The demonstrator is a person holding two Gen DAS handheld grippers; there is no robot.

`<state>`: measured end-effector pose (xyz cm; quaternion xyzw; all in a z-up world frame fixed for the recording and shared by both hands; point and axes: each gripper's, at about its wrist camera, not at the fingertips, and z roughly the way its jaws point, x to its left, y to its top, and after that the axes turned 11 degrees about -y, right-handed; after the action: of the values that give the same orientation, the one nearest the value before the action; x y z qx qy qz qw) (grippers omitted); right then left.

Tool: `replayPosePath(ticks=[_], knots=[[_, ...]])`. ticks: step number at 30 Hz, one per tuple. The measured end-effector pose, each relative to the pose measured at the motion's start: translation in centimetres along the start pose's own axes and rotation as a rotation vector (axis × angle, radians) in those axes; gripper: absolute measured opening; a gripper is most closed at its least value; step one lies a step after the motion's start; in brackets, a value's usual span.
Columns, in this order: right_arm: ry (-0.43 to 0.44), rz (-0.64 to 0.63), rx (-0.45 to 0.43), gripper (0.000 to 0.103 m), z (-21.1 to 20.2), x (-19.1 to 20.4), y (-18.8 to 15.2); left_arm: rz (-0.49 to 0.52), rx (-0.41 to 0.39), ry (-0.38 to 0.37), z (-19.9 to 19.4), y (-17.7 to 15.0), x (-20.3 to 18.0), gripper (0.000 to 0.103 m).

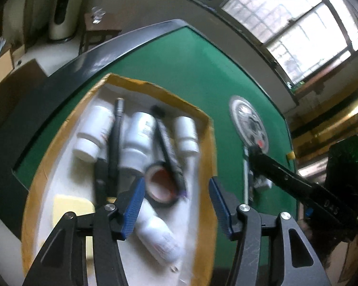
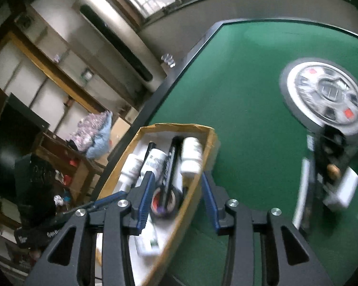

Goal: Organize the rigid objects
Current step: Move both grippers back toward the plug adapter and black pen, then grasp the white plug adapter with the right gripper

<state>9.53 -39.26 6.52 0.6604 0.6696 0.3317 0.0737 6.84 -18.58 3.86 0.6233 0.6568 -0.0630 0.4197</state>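
A cardboard box (image 1: 204, 119) with a white lining lies on the green table (image 1: 202, 71). Inside lie three white bottles side by side (image 1: 138, 140), two black pens (image 1: 114, 138), a black tape roll (image 1: 164, 186), another white bottle (image 1: 160, 236) and a yellow pad (image 1: 71, 207). My left gripper (image 1: 176, 182) hovers open over the tape roll, nothing between its fingers. My right gripper (image 2: 177, 176) is open too, above the box's right wall (image 2: 191, 200), with the tape roll (image 2: 165, 200) below it. All is motion-blurred.
A round dial (image 2: 327, 95) sits in the middle of the table. Blurred white and black items (image 2: 331, 174) lie on the felt at the right. The table has a raised black rim (image 1: 83, 59). Shelves and clutter stand beyond its left side.
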Motion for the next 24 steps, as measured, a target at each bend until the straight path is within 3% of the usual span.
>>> replayPosePath(ticks=[8,13,19,24], knots=[[-0.075,0.179,-0.043,0.039,-4.2,-9.5,-3.6,0.166,0.045,-0.056,1.7,-3.3,-7.2,0.063],[-0.153,0.307,-0.042,0.039,-4.8,-14.6,-4.3,0.205,0.1,-0.058,3.8,-4.8,-9.6,0.063],[-0.162,0.393,-0.013,0.039,-4.1,-17.9,-4.0,0.226,0.13,-0.039,4.9,-5.9,-11.2,0.063],[-0.2,0.39,0.01,0.039,-2.5,-18.1,-1.8,0.229,0.141,-0.025,5.2,-6.3,-11.7,0.063]])
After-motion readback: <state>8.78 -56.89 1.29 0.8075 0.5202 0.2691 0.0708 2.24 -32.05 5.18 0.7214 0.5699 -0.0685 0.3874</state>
